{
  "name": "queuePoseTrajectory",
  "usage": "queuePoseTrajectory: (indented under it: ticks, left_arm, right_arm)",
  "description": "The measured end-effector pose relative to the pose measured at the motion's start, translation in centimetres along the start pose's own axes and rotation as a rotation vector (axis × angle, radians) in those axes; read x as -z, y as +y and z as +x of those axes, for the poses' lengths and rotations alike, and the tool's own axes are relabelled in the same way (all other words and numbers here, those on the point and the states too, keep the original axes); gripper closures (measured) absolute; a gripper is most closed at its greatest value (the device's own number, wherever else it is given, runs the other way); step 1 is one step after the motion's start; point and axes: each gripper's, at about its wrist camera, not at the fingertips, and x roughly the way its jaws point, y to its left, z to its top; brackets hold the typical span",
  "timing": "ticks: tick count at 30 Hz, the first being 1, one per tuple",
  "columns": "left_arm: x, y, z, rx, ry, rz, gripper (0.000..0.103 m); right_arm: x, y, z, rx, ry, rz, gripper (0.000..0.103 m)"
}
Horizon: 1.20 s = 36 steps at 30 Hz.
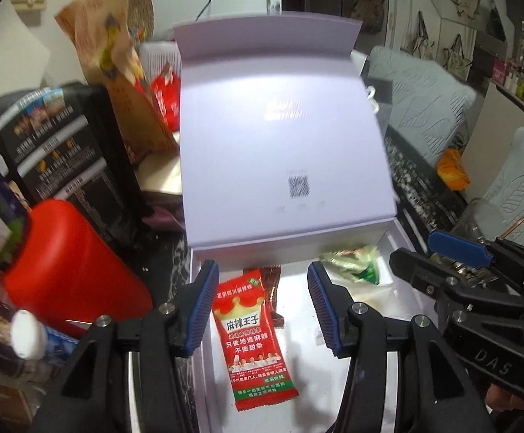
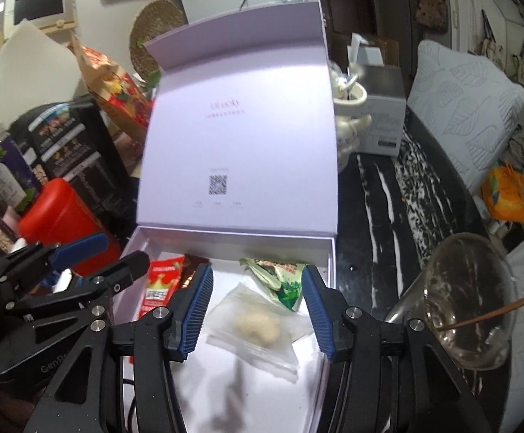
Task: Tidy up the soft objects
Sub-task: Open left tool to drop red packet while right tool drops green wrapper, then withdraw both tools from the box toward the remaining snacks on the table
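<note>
Both tools are spread apart, holding nothing. Your left tool (image 1: 262, 310) hangs over the white box (image 1: 400, 231), w/ the red snack packet (image 1: 254, 339) lying flat right between its fingers and a brown packet (image 1: 272, 283) half tucked under it, just ahead. Your right tool (image 2: 258, 312) sits over the same box, clear bag (image 2: 258, 328) w/ a pale lump in it between its fingers, green packet (image 2: 280, 278) just ahead, near the far wall.

Risks from here, as I judge them:
- Lid (image 1: 283, 137) stands open just ahead of both tools. Push fwd or lift carelessly and you could knock it shut or shove the box.
- Tools are v. close side by side; the right one shows at the left one's right edge. Closing or swinging either could clash them.
- Packets are thin and slick, lying flat on the box floor. Fingers may skid over or pinch two at once, esp. red + brown since they overlap.
- Clear bag is limp; grab a corner and the lump may swing.

Bench (image 2: 381, 216) is dark w/ white streaks, crowded. To your left tool's left: red container (image 1: 78, 267), black printed box (image 1: 67, 151), tall paper bag (image 1: 117, 83). To your right tool's right: glass bowl (image 2: 471, 303) w/ a stick in it, easy to clip. Beyond: grey box (image 2: 382, 115), pale cushions (image 2: 467, 108), orange bag (image 2: 507, 195).
</note>
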Motion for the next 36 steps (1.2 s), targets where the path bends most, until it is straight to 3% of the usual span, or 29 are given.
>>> queuePoseTrajectory:
  ticks: [16,25,26,27,28,30,31,33,36]
  left_arm:
    - [-0.5,-1.0,-10.3,0.043,-0.177,0.019,0.052]
    - [0.9,-1.6,-17.0,0.096,-0.278,0.035,0.052]
    - [1.0,-1.6,-17.6,0.097,-0.286,0.037,0.052]
    - [1.2,-1.7,-18.2,0.098,-0.293,0.038,0.05]
    - [1.5,-1.7,-18.8,0.099,-0.301,0.039,0.039]
    - [2.0,-1.8,-19.7,0.098,-0.323,0.04,0.02]
    - [2.3,-1.9,-20.2,0.089,-0.343,0.04,0.015]
    - [2.9,-2.1,-21.3,0.068,-0.373,0.051,0.012]
    - [3.6,-2.3,-22.2,0.087,-0.376,0.061,0.012]
  right_arm:
    - [-0.3,2.7,-11.2,0.019,-0.2,-0.051,0.051]
    - [1.4,4.1,-18.9,0.017,-0.346,-0.049,0.023]
    - [1.6,4.2,-19.7,0.026,-0.359,-0.051,0.016]
    - [1.8,4.4,-20.4,0.038,-0.369,-0.055,0.012]
    - [2.0,4.6,-21.0,0.053,-0.374,-0.058,0.007]
    - [2.7,5.0,-22.3,0.084,-0.393,-0.067,0.007]
    - [3.0,5.1,-22.8,0.092,-0.398,-0.07,0.006]
    - [3.8,5.2,-23.9,0.116,-0.406,-0.074,0.0]
    - [5.0,5.1,-25.4,0.154,-0.423,-0.068,0.0]
